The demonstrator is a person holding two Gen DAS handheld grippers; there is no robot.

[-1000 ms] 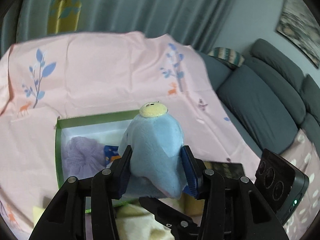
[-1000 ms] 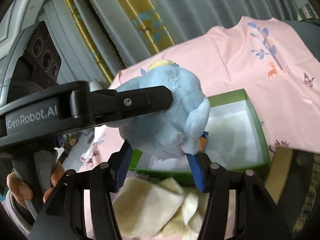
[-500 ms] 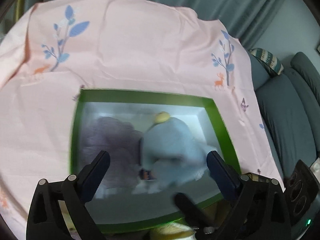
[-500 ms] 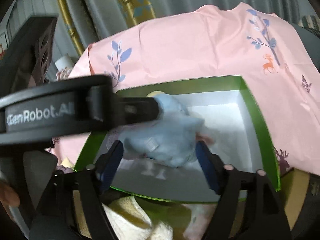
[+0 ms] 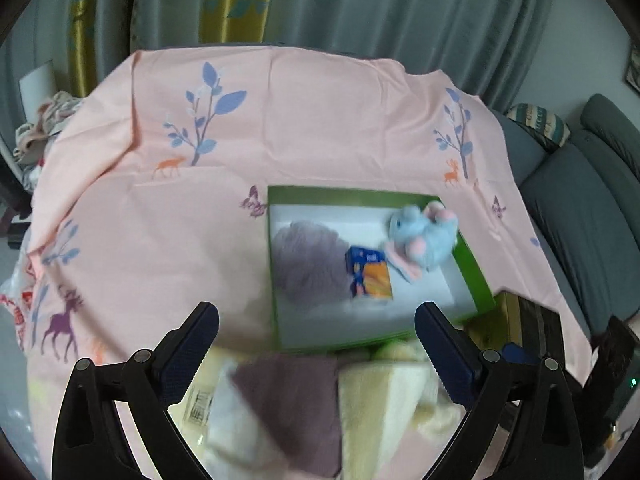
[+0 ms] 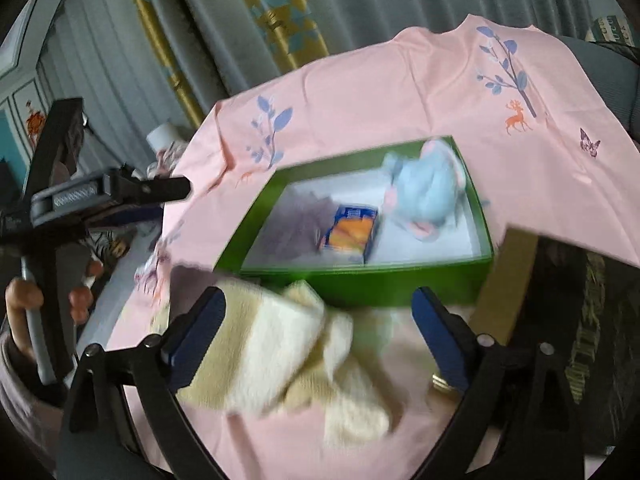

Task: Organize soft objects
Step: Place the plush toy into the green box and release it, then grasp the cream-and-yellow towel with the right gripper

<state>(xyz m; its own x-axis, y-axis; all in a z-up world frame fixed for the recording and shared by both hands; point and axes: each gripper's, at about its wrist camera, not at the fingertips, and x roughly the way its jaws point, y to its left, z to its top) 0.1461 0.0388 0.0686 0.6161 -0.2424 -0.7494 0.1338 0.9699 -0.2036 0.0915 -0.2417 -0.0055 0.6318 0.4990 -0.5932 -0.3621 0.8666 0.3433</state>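
Left wrist: plush lies in the box's far right corner; both claws gape wide over towels, likely next.

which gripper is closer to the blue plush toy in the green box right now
Right, as far as these views show. The right gripper hangs open just short of the green box holding the blue plush toy; the left gripper sits open farther left.

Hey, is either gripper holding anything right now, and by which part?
Nothing is held. The left gripper and right gripper are both open and empty; the blue plush toy lies in the green box.
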